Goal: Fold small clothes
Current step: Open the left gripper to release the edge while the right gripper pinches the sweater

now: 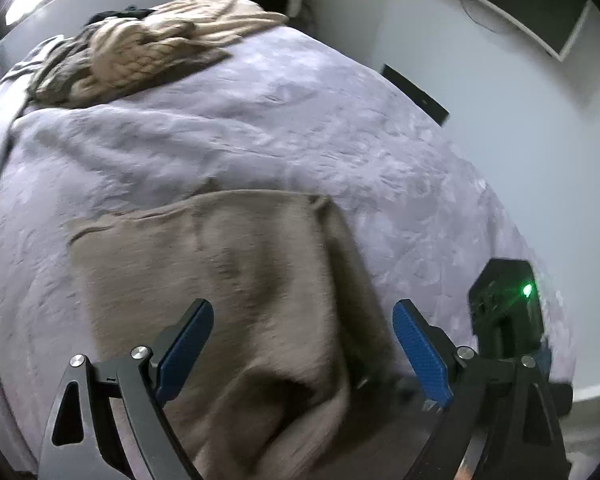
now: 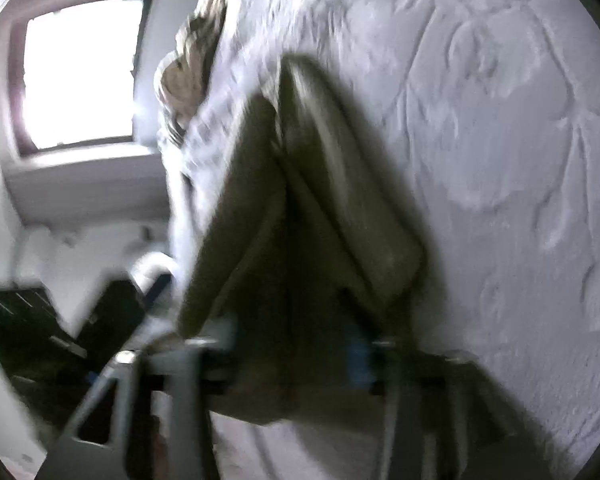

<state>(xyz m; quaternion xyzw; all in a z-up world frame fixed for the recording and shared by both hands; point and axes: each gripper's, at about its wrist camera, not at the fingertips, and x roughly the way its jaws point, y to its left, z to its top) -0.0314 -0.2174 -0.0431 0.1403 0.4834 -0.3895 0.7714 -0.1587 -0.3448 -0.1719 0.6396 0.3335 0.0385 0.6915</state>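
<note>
A brown-taupe garment (image 1: 236,280) lies partly spread on the lilac bedspread (image 1: 260,140), its near end hanging over the bed's front edge. My left gripper (image 1: 300,344) is open just above it, blue pads wide apart, holding nothing. In the blurred right wrist view, my right gripper (image 2: 300,352) is shut on the garment (image 2: 300,208), which rises from the jaws as a folded, tented flap over the bedspread (image 2: 500,160). The other gripper's black body (image 1: 504,308) with a green light shows at the right of the left wrist view.
A pile of beige and grey clothes (image 1: 140,56) lies at the far end of the bed. A white wall with a dark plate (image 1: 416,92) stands to the right. A bright window (image 2: 80,76) is beyond the bed's edge.
</note>
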